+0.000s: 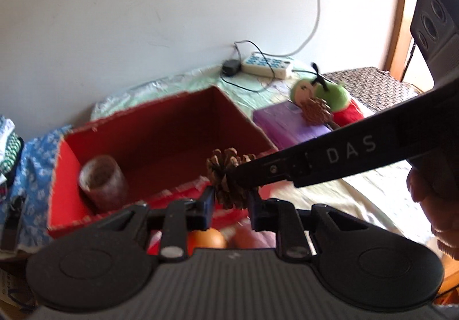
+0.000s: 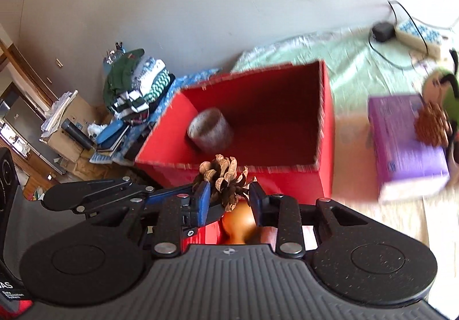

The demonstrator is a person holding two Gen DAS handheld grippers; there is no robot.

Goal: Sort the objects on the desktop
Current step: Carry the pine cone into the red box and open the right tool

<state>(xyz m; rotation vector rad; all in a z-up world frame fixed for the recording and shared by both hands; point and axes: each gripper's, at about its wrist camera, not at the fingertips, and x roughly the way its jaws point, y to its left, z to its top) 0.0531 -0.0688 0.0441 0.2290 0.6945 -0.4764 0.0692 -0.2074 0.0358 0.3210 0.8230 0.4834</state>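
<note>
Pinecone (image 1: 226,176) is the piece in hand: it sits just in front of the near rim of the red box (image 1: 160,122), lifted above the table, with both tools on it. The left gripper (image 1: 229,202) has its fingers narrowed against the cone's lower half, and the right gripper (image 2: 228,199) comes in from the side, its fingers narrowed on the same cone, as the right wrist view shows. Sorting looks only partly done. One roll of tape (image 2: 210,132) already lies on the box floor, towards its left wall, and nothing else shows inside. Left outside are a second pinecone (image 1: 317,112) resting on the purple box (image 1: 289,126), a green and red plush toy (image 1: 330,93) just behind it, and an orange ball (image 2: 239,221) low beneath the grippers, half hidden by them. A power strip (image 1: 268,64) with its cable lies by the wall; whether it belongs to the sorting I cannot tell. My reading is that this cone goes over the rim into the box, with most items to follow.
</note>
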